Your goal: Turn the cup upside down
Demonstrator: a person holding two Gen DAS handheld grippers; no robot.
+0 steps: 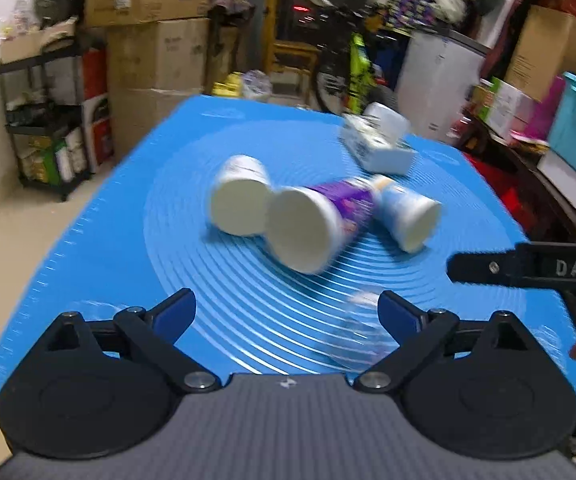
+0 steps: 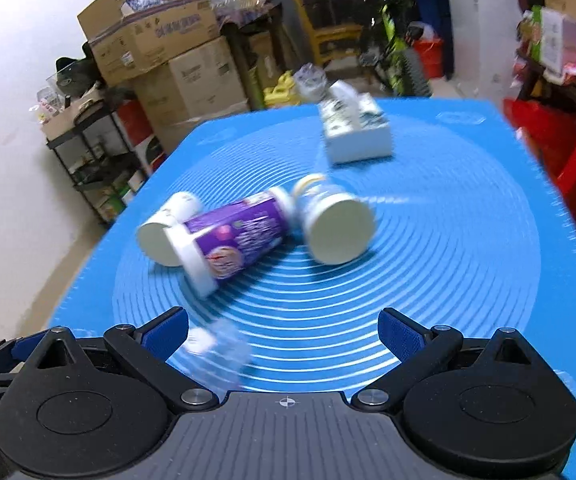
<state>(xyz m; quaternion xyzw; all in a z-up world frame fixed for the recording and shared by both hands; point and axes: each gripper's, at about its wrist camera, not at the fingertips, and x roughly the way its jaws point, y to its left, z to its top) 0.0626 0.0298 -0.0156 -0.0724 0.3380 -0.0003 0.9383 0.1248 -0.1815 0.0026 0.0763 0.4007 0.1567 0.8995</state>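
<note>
Three paper cups lie on their sides in the middle of a blue mat (image 1: 100, 248) (image 2: 468, 240): a white cup (image 1: 240, 196) (image 2: 168, 228), a purple cup (image 1: 316, 224) (image 2: 228, 240) and a light blue cup (image 1: 408, 212) (image 2: 332, 224). A clear plastic cup (image 1: 364, 332) (image 2: 216, 350), blurred, lies nearer to me on the mat. My left gripper (image 1: 288, 312) is open and empty, short of the cups. My right gripper (image 2: 284, 328) is open and empty; part of it shows at the right of the left wrist view (image 1: 528, 266).
A white tissue box (image 1: 376, 142) (image 2: 354, 128) sits on the far part of the mat. Stacked cardboard boxes (image 1: 156, 40) (image 2: 176, 52), a black shelf (image 1: 48, 120), a bicycle (image 1: 352, 72) and cluttered furniture surround the table.
</note>
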